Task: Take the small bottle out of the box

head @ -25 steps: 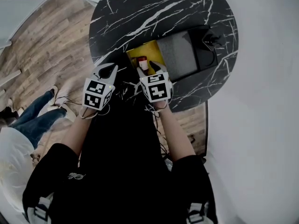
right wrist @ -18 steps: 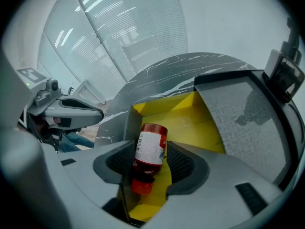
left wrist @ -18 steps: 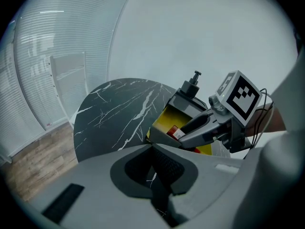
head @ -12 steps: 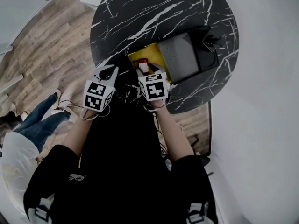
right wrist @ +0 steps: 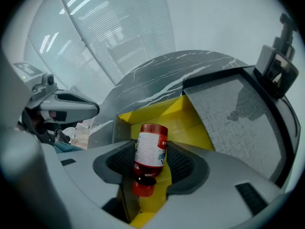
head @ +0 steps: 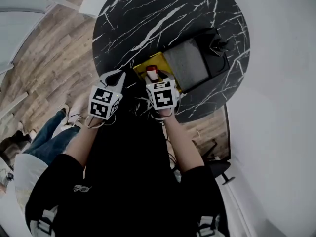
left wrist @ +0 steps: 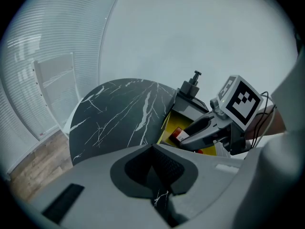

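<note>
Closest to me, the right tongs (right wrist: 155, 165) are clamped on the small bottle (right wrist: 150, 149). It sits squarely between the two dark pads. It's red with a white label, its red cap points back toward my camera and its base points away. From the head view, the right tongs (head: 156, 81) hold the bottle (head: 152, 73) right over the near end of the yellow box (head: 144, 63). I can't tell whether it's fully above the rim.

Over on the left tongs (left wrist: 155, 168), the pads are pressed together with nothing between them. From above, the left tongs (head: 117, 79) hover just beside the right pair, over the near edge of the surface (head: 148, 14).

Beyond the bottle, the box (right wrist: 193, 125) lies open, its yellow inside bare where I can see it. A flat grey panel (right wrist: 238, 111) touches its far side, set in a black frame. Past that stands a dark pump-top container (right wrist: 279, 56), which also shows in the left gripper view (left wrist: 193, 84).

The surface (left wrist: 114, 109) itself is round, black marble with white veins. Off to the left, down on the wooden floor (head: 44, 68), a person's legs in jeans (head: 54, 132) are in view.
</note>
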Demonstrator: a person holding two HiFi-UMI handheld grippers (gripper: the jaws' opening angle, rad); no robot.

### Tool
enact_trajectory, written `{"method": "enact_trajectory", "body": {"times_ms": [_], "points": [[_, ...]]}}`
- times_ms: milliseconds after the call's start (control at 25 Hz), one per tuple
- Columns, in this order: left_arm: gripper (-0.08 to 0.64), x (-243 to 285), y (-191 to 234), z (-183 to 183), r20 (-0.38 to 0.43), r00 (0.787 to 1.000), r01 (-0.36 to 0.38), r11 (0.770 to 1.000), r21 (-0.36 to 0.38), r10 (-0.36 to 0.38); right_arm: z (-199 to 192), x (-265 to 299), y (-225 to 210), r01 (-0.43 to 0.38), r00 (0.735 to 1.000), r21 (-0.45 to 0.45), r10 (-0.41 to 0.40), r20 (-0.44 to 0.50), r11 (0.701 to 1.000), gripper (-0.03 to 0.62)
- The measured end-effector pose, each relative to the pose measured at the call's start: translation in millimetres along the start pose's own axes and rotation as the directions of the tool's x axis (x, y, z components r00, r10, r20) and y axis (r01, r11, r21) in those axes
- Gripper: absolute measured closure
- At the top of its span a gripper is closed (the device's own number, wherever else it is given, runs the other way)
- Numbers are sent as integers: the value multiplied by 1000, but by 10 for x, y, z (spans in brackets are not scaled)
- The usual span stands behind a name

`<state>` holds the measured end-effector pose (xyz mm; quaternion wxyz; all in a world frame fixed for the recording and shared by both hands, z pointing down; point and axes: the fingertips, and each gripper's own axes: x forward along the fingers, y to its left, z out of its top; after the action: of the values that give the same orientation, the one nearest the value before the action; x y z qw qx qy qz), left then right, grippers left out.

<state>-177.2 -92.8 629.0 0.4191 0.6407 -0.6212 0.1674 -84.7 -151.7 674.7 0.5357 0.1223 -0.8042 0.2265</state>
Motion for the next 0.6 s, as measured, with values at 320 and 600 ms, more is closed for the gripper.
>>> {"method": "enact_trajectory", "body": {"times_ms": [320, 600], "points": [[561, 218, 34, 311, -38, 996, 87, 992, 88, -84, 40, 88, 0, 7, 1000, 110, -4, -24, 994, 390], [561, 338, 128, 448, -91, 985, 159, 973, 167, -146, 29, 179, 38, 36, 999, 144, -30, -42, 989, 380]]}}
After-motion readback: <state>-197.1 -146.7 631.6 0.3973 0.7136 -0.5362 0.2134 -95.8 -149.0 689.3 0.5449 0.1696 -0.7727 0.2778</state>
